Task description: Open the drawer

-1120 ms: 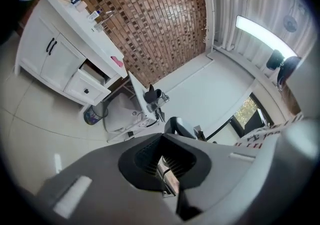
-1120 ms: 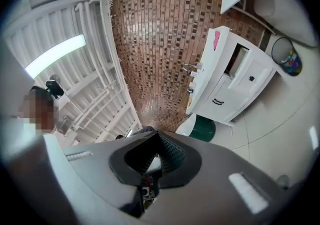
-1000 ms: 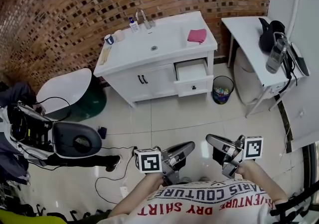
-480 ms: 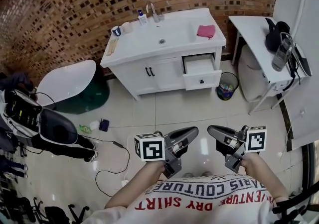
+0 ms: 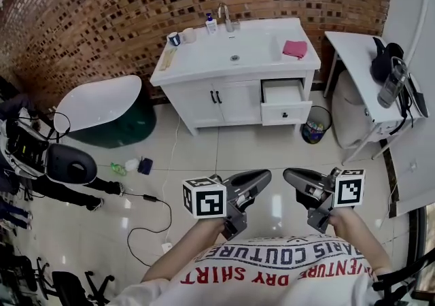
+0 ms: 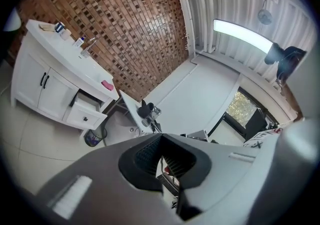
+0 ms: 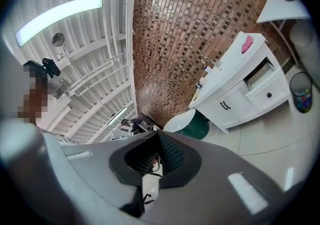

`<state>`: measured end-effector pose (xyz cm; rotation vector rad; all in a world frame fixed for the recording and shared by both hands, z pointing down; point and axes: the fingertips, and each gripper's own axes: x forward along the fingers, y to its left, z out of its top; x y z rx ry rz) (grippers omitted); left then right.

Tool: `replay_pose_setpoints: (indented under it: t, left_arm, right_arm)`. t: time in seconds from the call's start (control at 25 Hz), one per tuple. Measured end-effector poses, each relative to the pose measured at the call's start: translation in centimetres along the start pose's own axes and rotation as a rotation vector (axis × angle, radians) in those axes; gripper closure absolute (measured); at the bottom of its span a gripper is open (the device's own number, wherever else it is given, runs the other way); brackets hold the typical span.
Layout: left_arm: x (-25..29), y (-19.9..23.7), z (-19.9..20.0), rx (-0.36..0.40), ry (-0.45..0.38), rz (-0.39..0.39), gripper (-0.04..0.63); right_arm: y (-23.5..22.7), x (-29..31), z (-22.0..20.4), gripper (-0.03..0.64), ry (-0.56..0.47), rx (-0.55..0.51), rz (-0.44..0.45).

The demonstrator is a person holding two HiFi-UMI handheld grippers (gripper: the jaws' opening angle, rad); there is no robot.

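Left tool (image 5: 262,177): jaws together, nothing between them, over the floor (image 5: 224,158).
Right tool (image 5: 291,177): jaws together, empty, beside the left one.
Drawer (image 5: 283,92): partly pulled out under the counter's (image 5: 204,60) right end, well apart from both tools.

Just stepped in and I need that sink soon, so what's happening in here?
A person stands on the tiled floor, well back from the white cabinet with the sink, holding a gripper in each hand. The left gripper and the right gripper are both shut and empty, pointing level. The drawer on the cabinet's right side is already partly pulled out; neither gripper touches it. A pink cloth lies on the counter above it.
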<state>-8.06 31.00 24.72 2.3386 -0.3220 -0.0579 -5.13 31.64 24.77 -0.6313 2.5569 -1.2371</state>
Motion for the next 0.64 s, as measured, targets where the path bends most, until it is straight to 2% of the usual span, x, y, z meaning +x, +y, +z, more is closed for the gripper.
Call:
replay_pose_setpoints:
  t: [0.64]
  left_arm:
    - [-1.0,-1.7,-2.0,0.005,0.000,-0.006,0.617]
  right_arm:
    - [1.6,-0.3,-1.9,0.611,0.019,-0.012,0.005]
